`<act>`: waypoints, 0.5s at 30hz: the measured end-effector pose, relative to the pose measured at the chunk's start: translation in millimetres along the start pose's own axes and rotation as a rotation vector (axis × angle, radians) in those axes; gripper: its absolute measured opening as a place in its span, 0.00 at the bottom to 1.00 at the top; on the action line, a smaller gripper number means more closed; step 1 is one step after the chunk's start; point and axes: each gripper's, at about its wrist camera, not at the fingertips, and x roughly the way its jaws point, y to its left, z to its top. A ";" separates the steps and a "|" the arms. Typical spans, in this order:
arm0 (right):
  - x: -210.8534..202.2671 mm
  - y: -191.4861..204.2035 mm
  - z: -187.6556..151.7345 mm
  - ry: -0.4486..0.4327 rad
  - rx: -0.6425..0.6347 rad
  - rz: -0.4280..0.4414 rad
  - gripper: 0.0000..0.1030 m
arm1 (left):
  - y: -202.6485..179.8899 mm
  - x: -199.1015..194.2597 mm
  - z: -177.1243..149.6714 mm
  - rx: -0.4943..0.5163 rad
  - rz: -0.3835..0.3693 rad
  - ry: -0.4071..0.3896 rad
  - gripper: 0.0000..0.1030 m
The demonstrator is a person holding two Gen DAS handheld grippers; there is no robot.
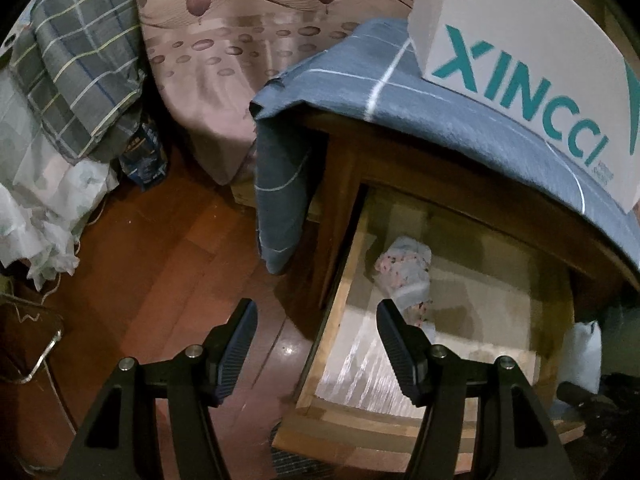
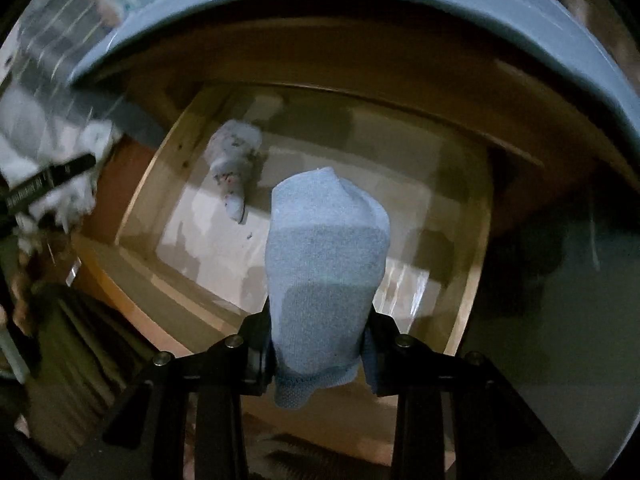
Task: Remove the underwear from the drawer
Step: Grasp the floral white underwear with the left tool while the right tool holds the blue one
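While I am looking down from both wrists, a wooden floor (image 1: 160, 264) is spreading under everything on the left. Beyond it a bed (image 1: 240, 60) with a spotted brown cover is filling the top of the left view, with a plaid quilt (image 1: 80, 60) lying at its far left. A wooden cabinet (image 1: 348, 168) is standing beside the bed, and a blue cloth (image 1: 440, 100) is draping over its top and hanging down its left corner. A white box (image 1: 540, 60) with teal lettering is sitting on that cloth.

Below the cabinet top, the drawer (image 1: 340, 300) is standing pulled open, its pale lining showing. A small white floral piece of underwear (image 1: 404, 272) is lying crumpled in the drawer near its left wall and toward the back; in the right view it (image 2: 234, 160) is showing in the same corner.

My left gripper (image 1: 316, 344) is hanging over the drawer's left front edge with its jaws standing apart and nothing between them, one finger over the floor and one over the lining.

My right gripper (image 2: 320, 356) is hanging above the drawer with its jaws clamped on a blue-grey knit garment (image 2: 324, 264), which is dangling from the pads, clear of the drawer bottom.
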 end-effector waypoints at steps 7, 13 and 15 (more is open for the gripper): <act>-4.5 -9.4 -2.0 -0.038 0.065 0.010 0.31 | -46.0 14.0 -2.0 0.275 -0.053 0.082 0.62; -3.6 -7.8 -2.0 -0.043 0.066 0.006 0.31 | -93.5 18.9 -10.6 0.663 0.030 0.006 0.62; -4.1 -8.3 -1.9 -0.049 0.071 0.006 0.31 | -106.7 23.0 -20.0 0.817 0.089 -0.046 0.62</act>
